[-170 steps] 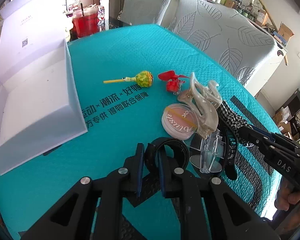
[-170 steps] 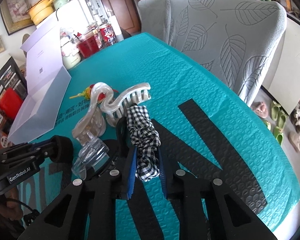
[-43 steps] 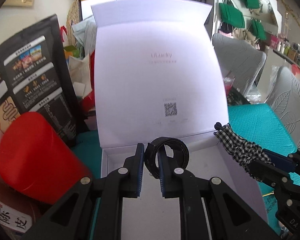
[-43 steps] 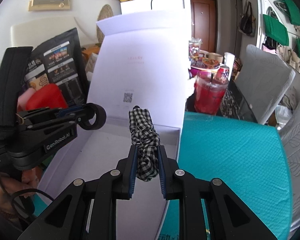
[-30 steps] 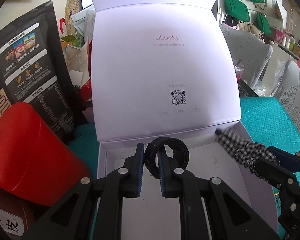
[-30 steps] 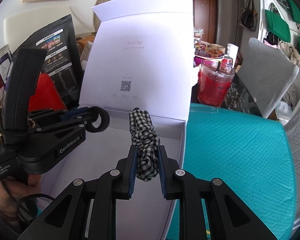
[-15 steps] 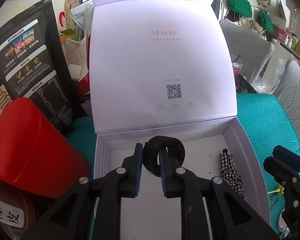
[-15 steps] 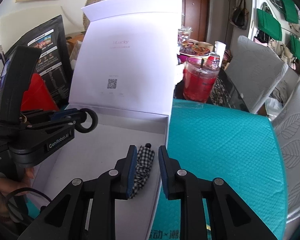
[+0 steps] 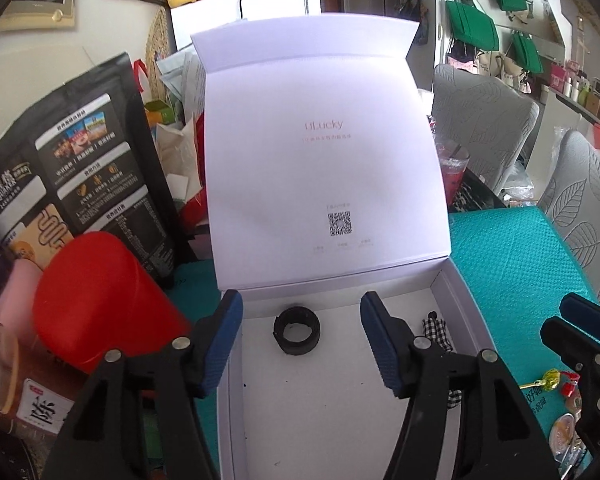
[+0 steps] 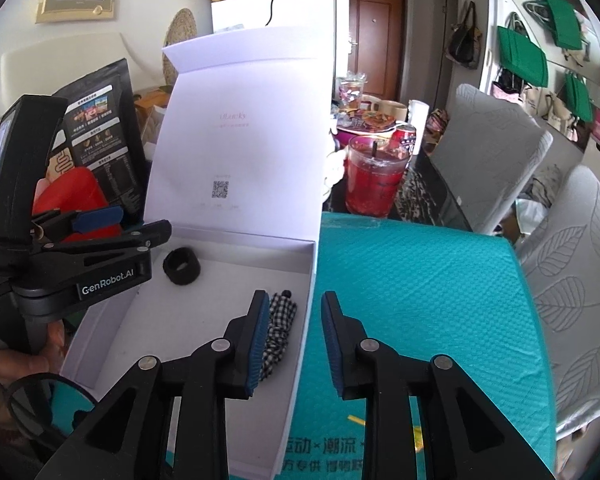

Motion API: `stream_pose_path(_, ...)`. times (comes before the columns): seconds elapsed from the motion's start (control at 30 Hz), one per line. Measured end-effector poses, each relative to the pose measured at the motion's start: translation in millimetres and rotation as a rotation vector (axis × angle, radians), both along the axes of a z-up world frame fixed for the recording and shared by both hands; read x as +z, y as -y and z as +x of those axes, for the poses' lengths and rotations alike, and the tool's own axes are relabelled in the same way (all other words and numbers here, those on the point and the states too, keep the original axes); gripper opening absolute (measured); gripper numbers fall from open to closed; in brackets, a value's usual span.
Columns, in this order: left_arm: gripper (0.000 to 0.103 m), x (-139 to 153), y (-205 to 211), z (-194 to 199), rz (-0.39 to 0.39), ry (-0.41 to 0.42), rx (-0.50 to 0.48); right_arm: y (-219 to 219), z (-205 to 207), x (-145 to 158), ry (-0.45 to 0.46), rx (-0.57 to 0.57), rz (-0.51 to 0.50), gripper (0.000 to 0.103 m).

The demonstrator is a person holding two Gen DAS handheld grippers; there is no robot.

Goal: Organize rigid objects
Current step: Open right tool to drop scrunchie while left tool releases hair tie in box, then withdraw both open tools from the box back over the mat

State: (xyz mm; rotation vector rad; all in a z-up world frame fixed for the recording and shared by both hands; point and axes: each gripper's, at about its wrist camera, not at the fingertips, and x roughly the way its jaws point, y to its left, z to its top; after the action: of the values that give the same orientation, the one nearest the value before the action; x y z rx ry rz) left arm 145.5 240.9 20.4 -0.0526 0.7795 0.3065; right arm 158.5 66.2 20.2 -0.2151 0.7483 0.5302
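Note:
A white box point(image 9: 462, 294) stands with its lid point(image 9: 320, 152) upright. On its floor lie a black ring point(image 9: 297, 330) and a black-and-white checked scrunchie point(image 9: 436, 328). My left gripper point(image 9: 302, 299) hovers above the ring, its jaws opening wide and touching nothing. In the right wrist view the ring point(image 10: 182, 266) rests near the back of the box point(image 10: 300, 360) and the scrunchie point(image 10: 280, 320) lies along the right wall. My right gripper point(image 10: 295, 298) hangs over that wall, jaws opening, nothing between them. The left gripper point(image 10: 112, 232) shows at the left there.
A red container point(image 9: 100, 300) and a black snack bag point(image 9: 80, 168) crowd the box's left side. A red drink cup point(image 10: 374, 184) stands behind the teal mat point(image 10: 420, 280). A lollipop point(image 9: 548, 378) lies on the mat. Grey chairs point(image 10: 496, 168) stand beyond.
The left gripper has let go of the black ring, which now lies in the box, and its jaws have spread. The right jaws widened after dropping the scrunchie. Both grippers have risen.

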Motion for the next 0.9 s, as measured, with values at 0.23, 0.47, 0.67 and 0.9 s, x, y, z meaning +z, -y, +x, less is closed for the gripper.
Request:
stream_pose_path(0.23, 0.083, 17, 9, -12, 0.001, 0.045, -0.025, 9, -12, 11, 0.023, -0.015, 0.009, 0.027)
stream_pose_path(0.47, 0.103, 33, 18, -30, -0.001, 0.082, -0.029, 22, -29, 27, 0.054, -0.025, 0.034, 0.058)
stream_pose_path(0.67, 0.103, 51, 30, -53, 0.018, 0.110, -0.033, 40, -48, 42, 0.092, -0.039, 0.061, 0.069)
stream_pose_path(0.9, 0.103, 65, 44, -81, 0.023, 0.134, -0.044, 59, -74, 57, 0.131, -0.049, 0.071, 0.077)
